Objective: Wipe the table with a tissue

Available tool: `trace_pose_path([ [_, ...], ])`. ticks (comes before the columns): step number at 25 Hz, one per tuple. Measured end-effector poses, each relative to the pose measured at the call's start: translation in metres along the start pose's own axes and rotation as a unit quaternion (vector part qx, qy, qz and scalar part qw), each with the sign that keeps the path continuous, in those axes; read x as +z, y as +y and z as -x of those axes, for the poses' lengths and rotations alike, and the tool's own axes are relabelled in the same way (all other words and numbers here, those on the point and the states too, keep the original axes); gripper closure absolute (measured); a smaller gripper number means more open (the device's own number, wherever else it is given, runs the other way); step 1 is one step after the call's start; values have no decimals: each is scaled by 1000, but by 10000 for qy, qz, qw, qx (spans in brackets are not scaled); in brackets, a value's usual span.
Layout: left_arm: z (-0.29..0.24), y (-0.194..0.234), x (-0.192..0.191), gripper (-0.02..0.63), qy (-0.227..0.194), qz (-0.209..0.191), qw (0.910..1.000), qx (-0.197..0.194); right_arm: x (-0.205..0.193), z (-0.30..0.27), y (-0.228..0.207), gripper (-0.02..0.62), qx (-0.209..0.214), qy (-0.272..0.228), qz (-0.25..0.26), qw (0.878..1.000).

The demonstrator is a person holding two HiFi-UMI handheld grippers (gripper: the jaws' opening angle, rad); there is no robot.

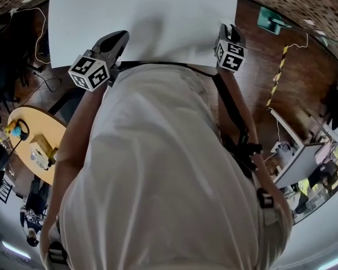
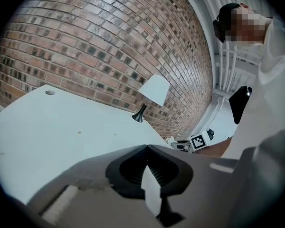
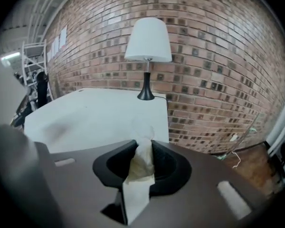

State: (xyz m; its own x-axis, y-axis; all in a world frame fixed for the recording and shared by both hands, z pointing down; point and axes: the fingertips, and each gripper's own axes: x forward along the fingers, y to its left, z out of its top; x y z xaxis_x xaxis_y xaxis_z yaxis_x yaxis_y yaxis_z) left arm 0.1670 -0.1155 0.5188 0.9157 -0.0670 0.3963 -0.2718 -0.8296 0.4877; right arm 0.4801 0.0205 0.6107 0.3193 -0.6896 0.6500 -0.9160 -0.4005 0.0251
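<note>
The two dark fingers [image 3: 175,175] of the right gripper [image 3: 143,143] are almost closed. They pinch a soft, crumpled white paper tissue [image 3: 138,167]. The tissue is squashed into a thick wad between them, and the wad keeps the fingers a little apart. A thin, wispy bit pokes out past the tips. I think it is held this way so the soft end can rub the top while the hard fingers stay off it.

The fingers [image 2: 173,167] of the left gripper [image 2: 146,147] are closed tip to tip, with nothing in them. This gripper seems to be just waiting, since one tissue is enough for the job.

Both grippers point out over the wide, flat white bench [image 3: 95,113]. Its top looks smooth and plain, with a few tiny specks on it. In the head view both grippers sit by the near edge of the bench. The tissue is up in the right gripper, above that edge, and I cannot tell if it touches the top. So I think most of the wiping is not done yet.

At the far end stands a lamp [image 3: 147,39] with a thin black foot and a smooth white cone shade. It is tucked by the back edge, so the middle is free to wipe. Behind it is a rough red brick wall [image 3: 213,56].
</note>
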Motion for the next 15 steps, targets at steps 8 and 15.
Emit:
trace_pose_path([
  [8, 36, 40, 17, 600, -180, -44, 9997, -129, 16, -5, 75, 509, 540, 56, -350, 9979],
  [15, 66, 65, 32, 600, -494, -38, 9986, 160, 32, -35, 147, 508, 1238, 327, 458, 9907],
])
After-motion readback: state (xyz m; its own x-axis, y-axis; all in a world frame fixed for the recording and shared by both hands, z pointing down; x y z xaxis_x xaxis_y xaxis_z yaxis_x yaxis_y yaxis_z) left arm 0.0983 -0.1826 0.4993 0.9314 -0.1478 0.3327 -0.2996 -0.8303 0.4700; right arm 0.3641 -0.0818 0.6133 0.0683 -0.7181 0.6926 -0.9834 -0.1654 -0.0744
